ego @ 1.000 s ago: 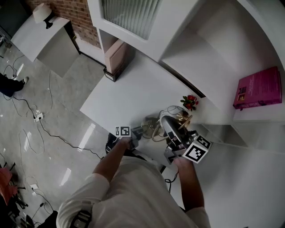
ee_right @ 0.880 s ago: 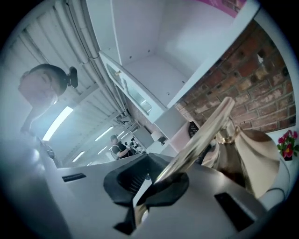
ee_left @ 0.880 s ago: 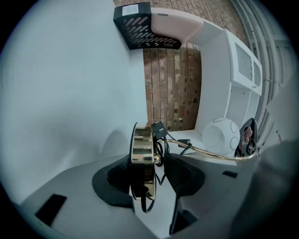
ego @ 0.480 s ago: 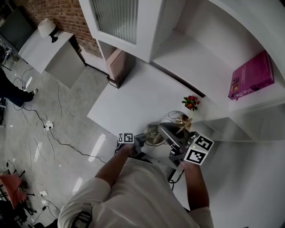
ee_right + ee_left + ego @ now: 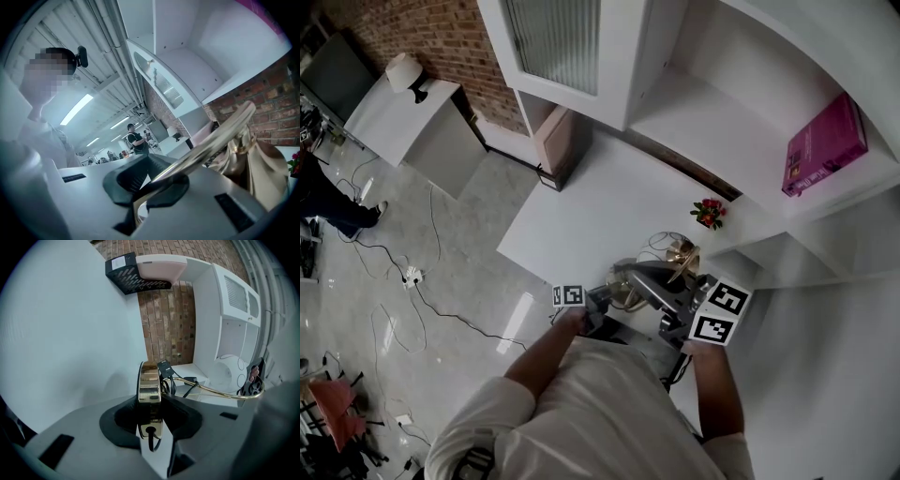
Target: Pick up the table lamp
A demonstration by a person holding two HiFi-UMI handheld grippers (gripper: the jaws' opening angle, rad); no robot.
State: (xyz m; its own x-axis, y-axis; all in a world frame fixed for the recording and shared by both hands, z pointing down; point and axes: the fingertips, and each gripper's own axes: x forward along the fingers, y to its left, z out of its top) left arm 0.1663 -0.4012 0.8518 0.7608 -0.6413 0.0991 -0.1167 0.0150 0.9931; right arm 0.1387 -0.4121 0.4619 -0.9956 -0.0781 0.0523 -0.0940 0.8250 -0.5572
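The table lamp has a gold disc base, a thin gold stem, a wire cage and a pale fabric shade. It sits tilted at the near edge of the white table, between my two grippers. My left gripper has just been closing, and its pads now clamp the gold base, which stands on edge with a black cord coming out of it. My right gripper is shut on the gold stem, which runs slantwise out of the jaws.
Red flowers stand beside the lamp by the shelf unit. A pink book lies on a shelf at the right. A brown box sits at the table's far corner. Cables trail over the floor at left. A second lamp stands on a far desk.
Both grippers and the lamp have shifted slightly together and risen off the table edge. The left jaws have narrowed onto the gold base. The head view has swung a little.
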